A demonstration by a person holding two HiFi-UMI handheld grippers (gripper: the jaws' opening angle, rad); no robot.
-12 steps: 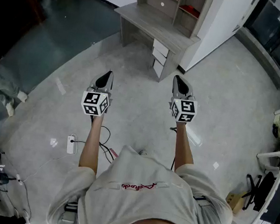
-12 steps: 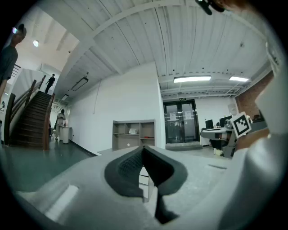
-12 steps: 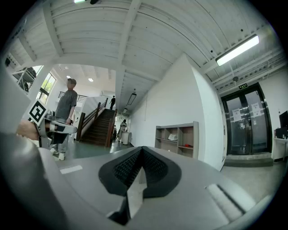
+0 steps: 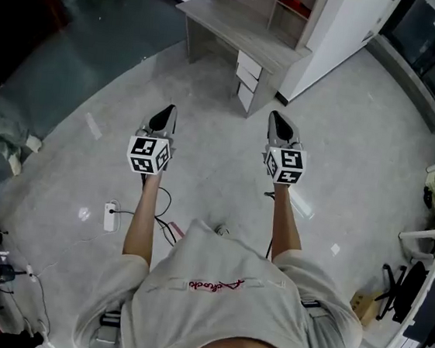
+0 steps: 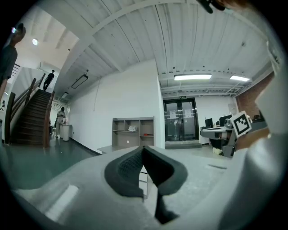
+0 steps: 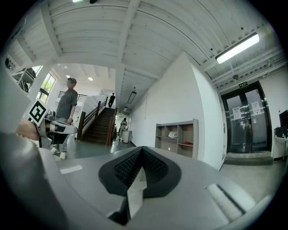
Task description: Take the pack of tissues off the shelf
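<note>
The pack of tissues (image 5: 132, 128) is a small white thing in an upper compartment of the grey shelf unit (image 5: 133, 132) that stands on a desk (image 4: 241, 35) against the white wall, several steps ahead. It also shows in the right gripper view as the same white pack (image 6: 173, 134). My left gripper (image 4: 166, 113) and right gripper (image 4: 280, 120) are held out level, side by side, over bare floor, both pointing at the desk. In the gripper views the left gripper (image 5: 144, 148) and right gripper (image 6: 142, 149) are each shut with nothing between the jaws.
A white power strip (image 4: 109, 217) with black cables lies on the floor by my left foot. A red thing (image 4: 297, 7) lies in another shelf compartment. Stairs (image 5: 31, 121) rise at the left, glass doors (image 5: 180, 119) stand right of the shelf, and a person (image 6: 67, 117) stands nearby.
The whole scene has slid slightly up in the head view, the desk most. Both grippers keep the same pose in front of the body, still shut.
</note>
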